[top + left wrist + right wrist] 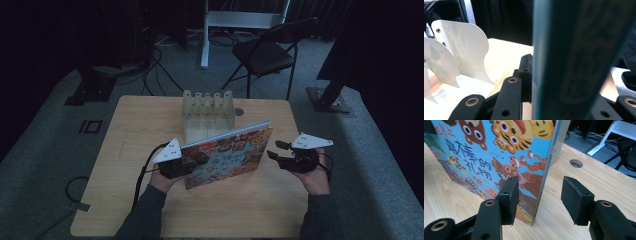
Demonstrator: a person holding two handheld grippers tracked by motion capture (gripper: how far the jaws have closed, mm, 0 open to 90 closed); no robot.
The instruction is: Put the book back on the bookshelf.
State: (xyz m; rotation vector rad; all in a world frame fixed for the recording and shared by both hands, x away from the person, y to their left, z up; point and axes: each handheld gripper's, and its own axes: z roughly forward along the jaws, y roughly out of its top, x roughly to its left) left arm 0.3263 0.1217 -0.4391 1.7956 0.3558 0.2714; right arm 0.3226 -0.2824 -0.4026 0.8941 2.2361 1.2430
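**Picture book gripped at mid-desk**

Noted a wooden desk, lit dimly. Toward its far edge, at centre, stood a pale slotted rack. Just in front of that, near the desk's middle, stood a picture book on its lower edge, tilted, cartoon-animal cover facing the near edge. Clamped on the book's left end by the left gripper, jaws pressed against both faces. Beside the book's right end, toward the desk's right edge, hovered the right gripper, jaws apart, straddling the book's corner, pads not touching.
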